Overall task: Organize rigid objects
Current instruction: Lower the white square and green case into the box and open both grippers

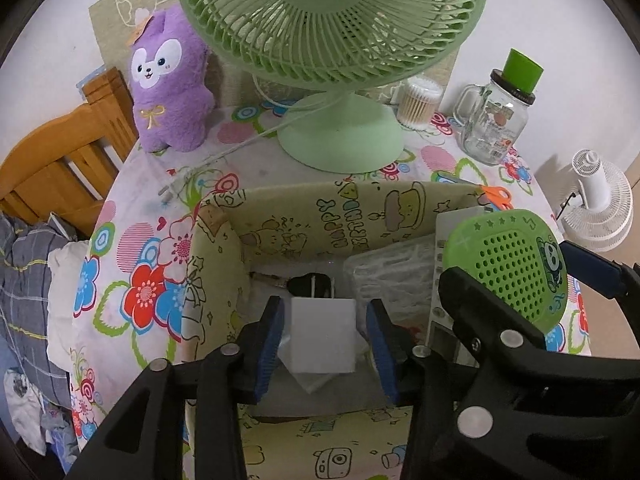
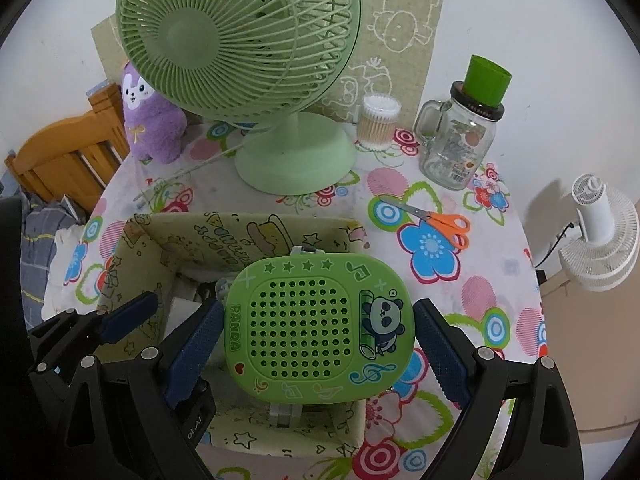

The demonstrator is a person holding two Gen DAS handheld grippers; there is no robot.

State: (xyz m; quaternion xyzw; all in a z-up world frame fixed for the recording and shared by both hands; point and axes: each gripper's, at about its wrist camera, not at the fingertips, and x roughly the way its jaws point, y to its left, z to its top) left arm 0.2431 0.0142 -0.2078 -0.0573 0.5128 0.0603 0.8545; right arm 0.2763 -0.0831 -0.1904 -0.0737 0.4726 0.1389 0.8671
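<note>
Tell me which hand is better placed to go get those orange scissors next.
Right, probably. The scissors lie on the tablecloth just beyond the right gripper, whose open jaws flank the green panda speaker. The left gripper is over the box.

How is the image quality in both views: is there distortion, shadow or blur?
Left wrist view: strong fisheye bending with dark corners; the green fan looks stretched, the box is sharp. Right wrist view: same curved edges; the white fan casts a soft shadow on the wall; the panda speaker is in focus, without glare.
</note>
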